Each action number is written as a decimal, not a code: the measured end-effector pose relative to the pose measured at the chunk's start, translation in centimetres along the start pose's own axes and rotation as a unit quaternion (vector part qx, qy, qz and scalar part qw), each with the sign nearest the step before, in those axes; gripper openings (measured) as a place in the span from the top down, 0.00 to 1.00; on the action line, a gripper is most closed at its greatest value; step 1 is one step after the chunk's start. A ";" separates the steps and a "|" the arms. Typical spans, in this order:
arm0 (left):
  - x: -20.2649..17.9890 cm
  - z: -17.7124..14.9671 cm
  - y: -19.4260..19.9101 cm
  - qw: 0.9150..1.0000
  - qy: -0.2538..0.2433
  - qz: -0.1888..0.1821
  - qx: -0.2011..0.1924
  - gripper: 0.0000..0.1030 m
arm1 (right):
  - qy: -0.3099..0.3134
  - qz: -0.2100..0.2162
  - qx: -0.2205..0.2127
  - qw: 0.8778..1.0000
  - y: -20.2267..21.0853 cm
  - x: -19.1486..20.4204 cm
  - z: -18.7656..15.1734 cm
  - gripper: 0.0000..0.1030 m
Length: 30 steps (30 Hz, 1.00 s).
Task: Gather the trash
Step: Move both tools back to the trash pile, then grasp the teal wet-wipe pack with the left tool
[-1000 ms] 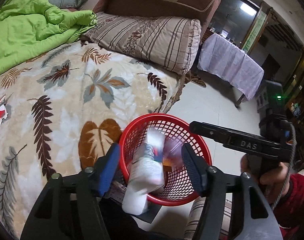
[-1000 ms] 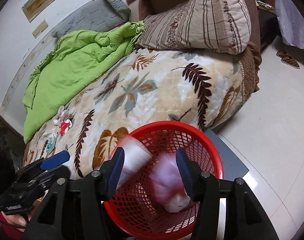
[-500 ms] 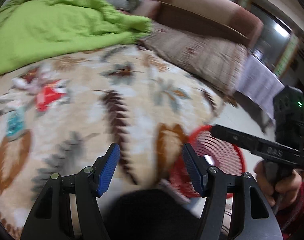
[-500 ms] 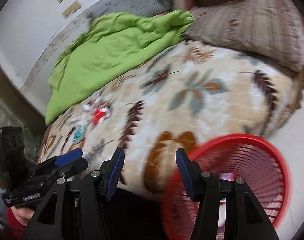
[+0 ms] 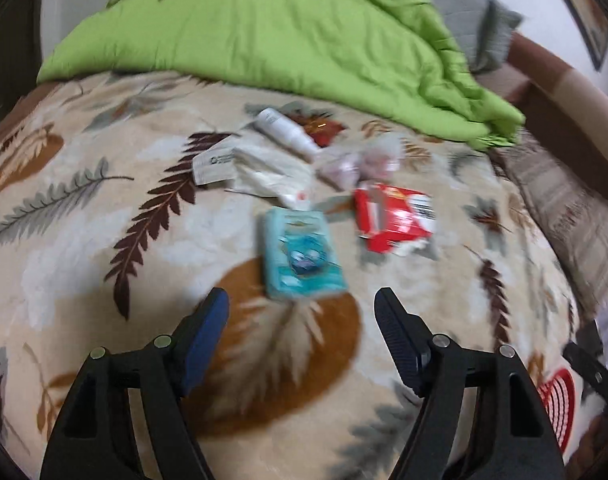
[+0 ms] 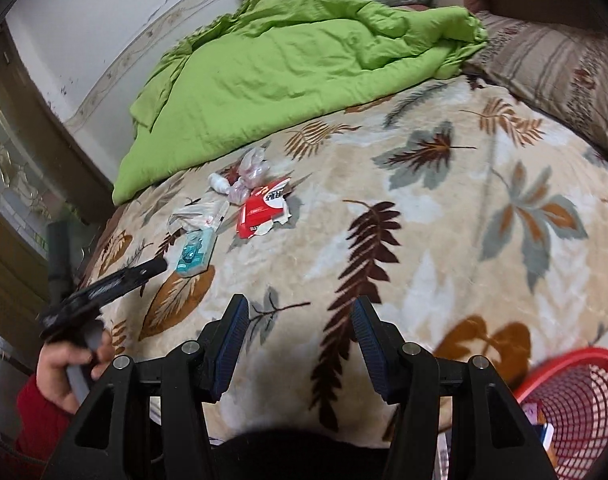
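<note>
Trash lies in a cluster on the leaf-patterned blanket (image 5: pixel 84 240): a teal packet (image 5: pixel 302 258), a torn red carton (image 5: pixel 391 216), a white bottle (image 5: pixel 286 134), crumpled white wrappers (image 5: pixel 260 170) and clear plastic (image 5: pixel 363 162). My left gripper (image 5: pixel 302 312) hovers just short of the teal packet, its jaws opening with nothing between them. In the right wrist view the same teal packet (image 6: pixel 194 254) and red carton (image 6: pixel 264 212) lie far ahead; my right gripper (image 6: pixel 300 320) is open and empty over the blanket. The red basket (image 6: pixel 571 400) stands at the lower right.
A green quilt (image 6: pixel 296 64) is heaped at the back of the bed, with a striped pillow (image 6: pixel 551 68) to its right. A hand in a red sleeve (image 6: pixel 70 364) holds the left gripper's handle. The basket's rim (image 5: pixel 555 404) shows at the bed's edge.
Both grippers have swung away from the red basket, where items dropped in, and across the bed toward the trash cluster. The left jaws stand wider than before.
</note>
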<state>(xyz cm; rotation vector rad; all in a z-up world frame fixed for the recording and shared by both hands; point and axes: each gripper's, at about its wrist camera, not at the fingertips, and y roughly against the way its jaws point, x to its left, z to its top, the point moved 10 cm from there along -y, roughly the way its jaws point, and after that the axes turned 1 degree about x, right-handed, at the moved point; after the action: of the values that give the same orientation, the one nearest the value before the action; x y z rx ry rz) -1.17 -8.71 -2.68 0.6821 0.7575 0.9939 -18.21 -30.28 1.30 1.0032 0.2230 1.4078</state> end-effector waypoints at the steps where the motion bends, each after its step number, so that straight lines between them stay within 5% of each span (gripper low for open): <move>1: 0.2 0.3 -1.0 1.000 0.004 0.004 0.008 0.28 | 0.003 0.000 0.003 1.000 -0.5 0.1 0.2 0.44; 4: -0.5 0.7 -3.3 1.000 0.001 0.005 0.020 0.28 | 0.005 0.001 0.009 1.000 -1.3 0.2 0.7 0.43; 9: -0.4 1.2 -6.3 0.997 -0.022 0.065 0.018 0.28 | 0.001 0.013 0.021 1.000 -3.2 0.7 2.4 0.41; 11: 0.0 1.3 -6.4 0.998 -0.023 0.065 0.010 0.37 | 0.004 0.022 0.026 0.999 -4.4 1.4 3.3 0.39; 12: 0.1 1.4 -6.4 0.997 -0.026 0.066 0.005 0.52 | 0.006 0.024 0.027 0.999 -4.8 1.7 3.6 0.39; 16: 0.9 1.7 -6.0 0.998 -0.023 0.055 -0.010 0.61 | 0.010 0.036 0.037 0.999 -8.9 3.1 5.8 0.38; 24: 2.6 2.3 -4.1 0.998 -0.014 0.054 -0.038 0.65 | -0.006 0.035 0.058 0.998 -18.0 3.1 9.3 0.38; 30: 3.1 3.0 -3.6 0.998 -0.005 0.051 -0.046 0.65 | -0.017 0.074 0.094 0.993 -22.1 4.4 9.3 0.40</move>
<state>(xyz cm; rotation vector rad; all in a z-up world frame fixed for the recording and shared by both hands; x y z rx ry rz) 3.98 -7.73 -4.58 0.6509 0.6690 1.1102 4.68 -27.22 -6.59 1.2190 0.2645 1.5229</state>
